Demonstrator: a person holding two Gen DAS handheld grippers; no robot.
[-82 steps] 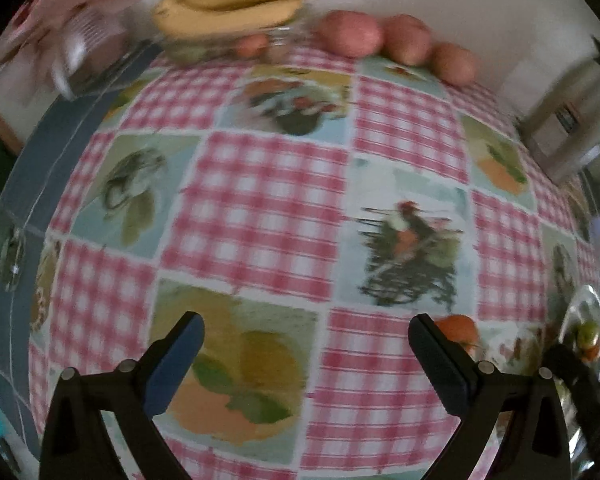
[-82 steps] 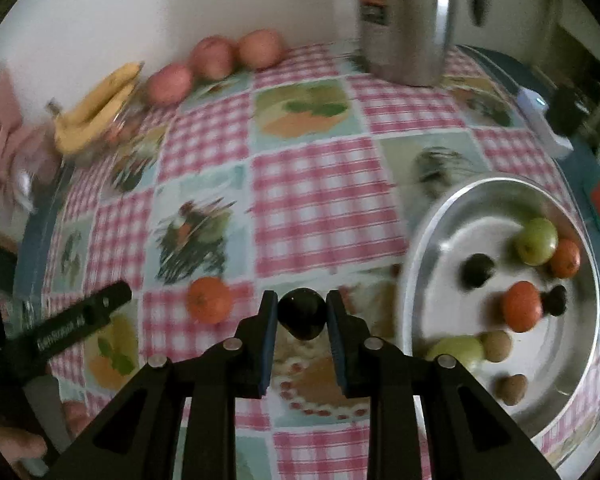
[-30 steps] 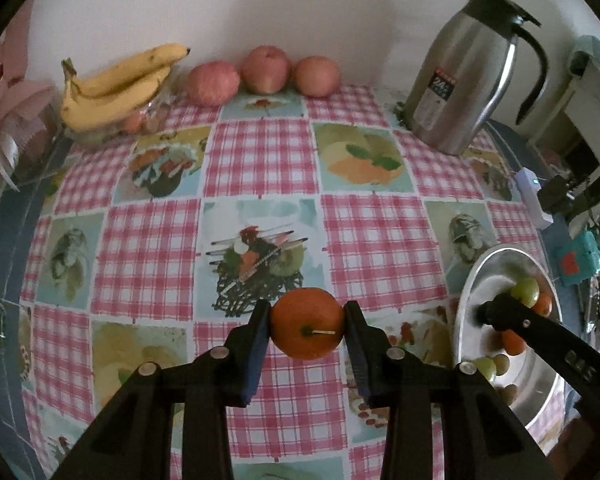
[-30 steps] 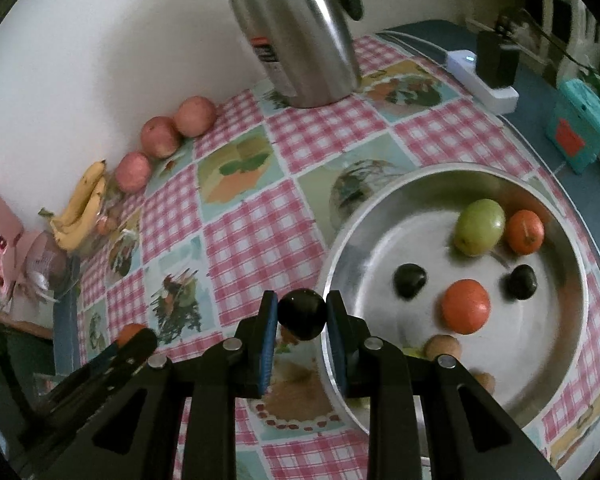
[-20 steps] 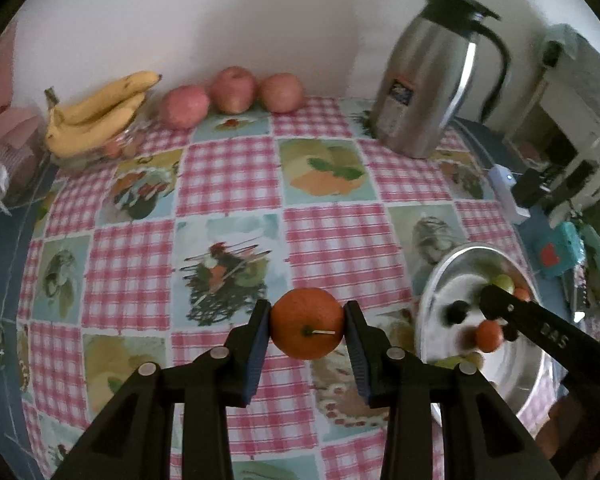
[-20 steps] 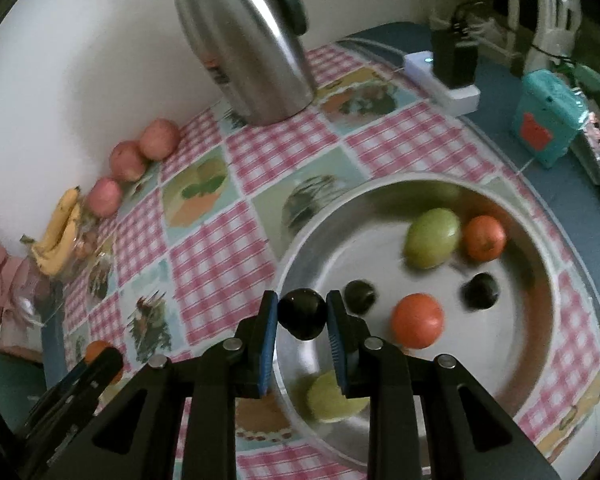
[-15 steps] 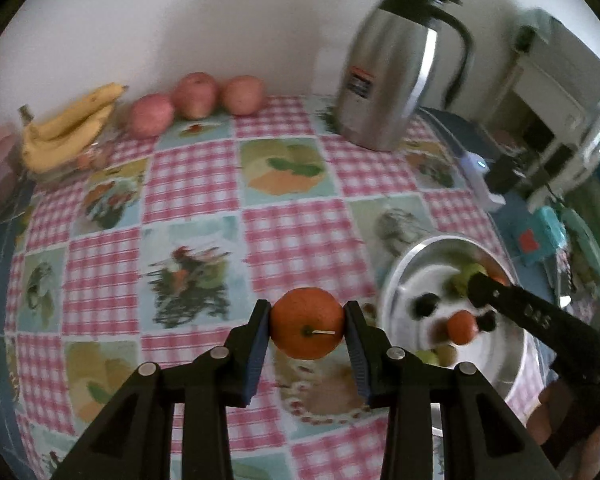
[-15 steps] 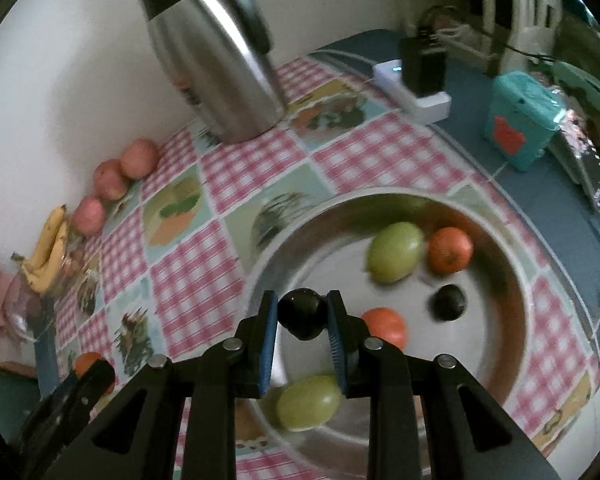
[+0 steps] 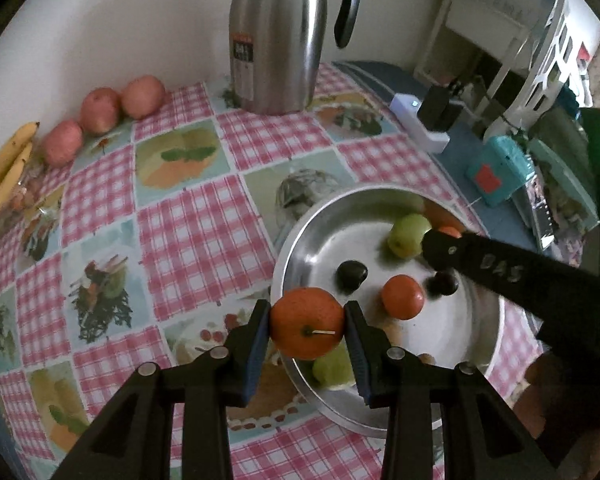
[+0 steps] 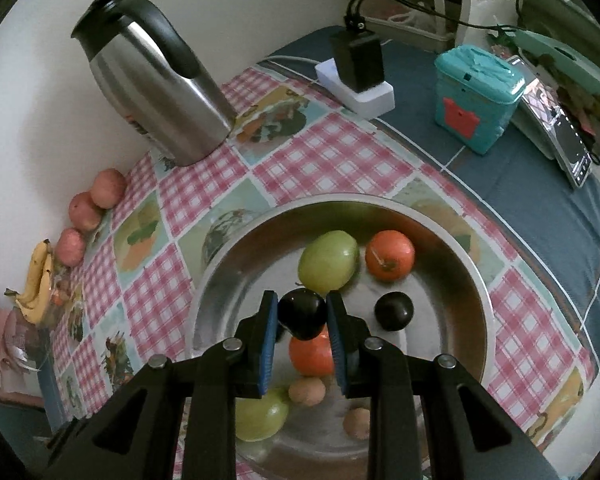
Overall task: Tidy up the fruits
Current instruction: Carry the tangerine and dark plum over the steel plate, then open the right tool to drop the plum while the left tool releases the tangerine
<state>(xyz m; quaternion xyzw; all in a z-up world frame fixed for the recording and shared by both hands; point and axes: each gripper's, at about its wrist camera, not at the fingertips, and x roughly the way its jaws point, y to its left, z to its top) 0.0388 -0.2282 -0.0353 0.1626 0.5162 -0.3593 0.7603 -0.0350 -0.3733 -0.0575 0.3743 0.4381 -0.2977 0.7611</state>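
Observation:
My left gripper (image 9: 307,326) is shut on an orange (image 9: 306,322) and holds it above the near left rim of the steel bowl (image 9: 290,240). My right gripper (image 10: 302,316) is shut on a dark plum (image 10: 302,313) and holds it over the middle of the bowl (image 10: 476,276). The bowl holds several fruits: a green one (image 10: 328,263), an orange (image 10: 389,255), a dark plum (image 10: 394,311), another orange (image 10: 310,354) under my right gripper. The right gripper's arm (image 9: 500,276) reaches over the bowl in the left wrist view.
A steel thermos jug (image 9: 276,40) stands at the back of the checked tablecloth. Three red apples (image 9: 100,110) and bananas (image 9: 4,172) lie along the wall at left. A white power strip (image 10: 360,88), a teal box (image 10: 476,96) and a phone (image 10: 568,148) lie to the right.
Both grippers have moved right toward the bowl with their fruit. The right gripper now hangs over the bowl's middle; the left has reached its near rim.

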